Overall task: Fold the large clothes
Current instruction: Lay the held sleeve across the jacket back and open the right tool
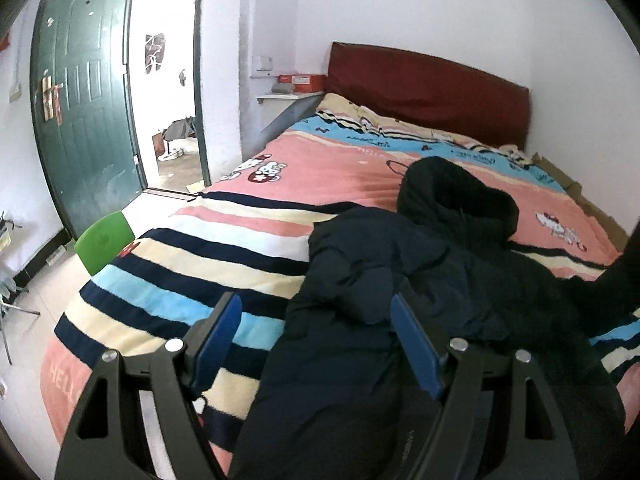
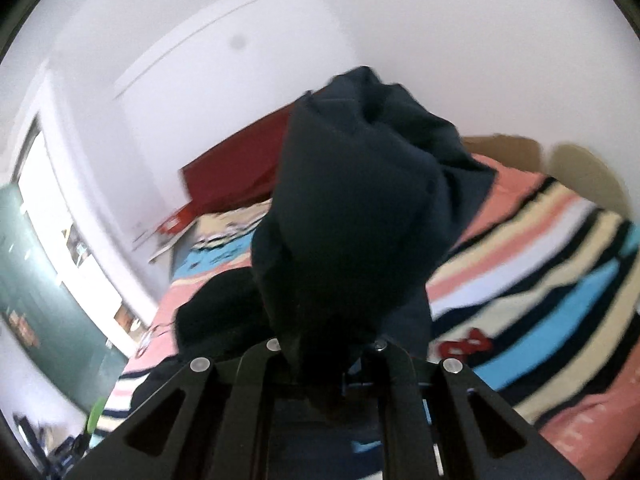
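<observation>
A large dark navy padded jacket (image 1: 400, 280) lies spread on the striped bedcover (image 1: 248, 184), its hood (image 1: 452, 196) toward the headboard. My left gripper (image 1: 316, 312) is open, blue pads apart, hovering over the jacket's left edge near the bed's foot. My right gripper (image 2: 328, 344) is shut on a bunched part of the jacket (image 2: 352, 208), lifted above the bed; the cloth hides its fingertips. In the left wrist view this lifted dark cloth (image 1: 624, 276) rises at the right edge.
A red headboard (image 1: 428, 88) stands against the white wall. An open green door (image 1: 84, 104) and a doorway are at left. A green chair back (image 1: 106, 242) stands by the bed's left corner. Cardboard (image 1: 576, 188) lies along the bed's right side.
</observation>
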`<state>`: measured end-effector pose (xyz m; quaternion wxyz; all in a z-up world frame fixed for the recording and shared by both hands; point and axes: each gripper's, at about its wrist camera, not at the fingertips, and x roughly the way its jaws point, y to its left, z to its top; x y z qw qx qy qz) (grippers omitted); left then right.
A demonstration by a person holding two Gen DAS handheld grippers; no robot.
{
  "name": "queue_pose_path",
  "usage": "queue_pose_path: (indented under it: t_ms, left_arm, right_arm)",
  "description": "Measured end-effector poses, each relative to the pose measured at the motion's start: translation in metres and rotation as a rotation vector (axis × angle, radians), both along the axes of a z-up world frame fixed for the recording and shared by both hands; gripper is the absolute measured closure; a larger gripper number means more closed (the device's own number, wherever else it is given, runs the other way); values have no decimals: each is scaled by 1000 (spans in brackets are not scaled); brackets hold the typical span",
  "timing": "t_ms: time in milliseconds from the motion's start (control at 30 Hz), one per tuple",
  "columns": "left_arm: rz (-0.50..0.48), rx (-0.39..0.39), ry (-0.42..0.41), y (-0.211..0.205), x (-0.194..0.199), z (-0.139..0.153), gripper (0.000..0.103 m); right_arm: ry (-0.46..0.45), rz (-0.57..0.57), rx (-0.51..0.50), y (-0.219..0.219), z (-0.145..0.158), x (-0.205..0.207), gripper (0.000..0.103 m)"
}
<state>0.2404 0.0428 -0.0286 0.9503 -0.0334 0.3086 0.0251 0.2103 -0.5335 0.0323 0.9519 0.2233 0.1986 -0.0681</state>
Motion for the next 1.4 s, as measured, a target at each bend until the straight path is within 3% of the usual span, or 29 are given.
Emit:
queue_pose_path:
  t_ms: [200, 367, 700, 967, 1100, 1267, 1400]
  left_arm:
    - [31, -22, -29, 21, -13, 0, 27]
    - [57, -48, -29, 39, -18, -6, 27]
    - [83, -113, 0, 62, -18, -17, 27]
    - [59, -109, 11, 51, -13, -18, 27]
    - [50, -104, 20, 47, -11, -16, 27]
    - [37, -75, 13, 40, -19, -1, 27]
    - [16, -38, 1, 32, -25, 21, 27]
  right_arm:
    - [13, 185, -67, 96, 15, 42, 94]
    - [55, 316, -105, 169, -4, 67, 94]
    - [232, 523, -179, 286, -85, 105, 94]
    - [405, 586, -277, 335, -142, 110, 92]
    - [441, 602, -302, 341, -153, 107, 85]
    - [449, 631, -333, 347, -152, 96, 68]
    - [439, 663, -319, 349, -146, 83, 42]
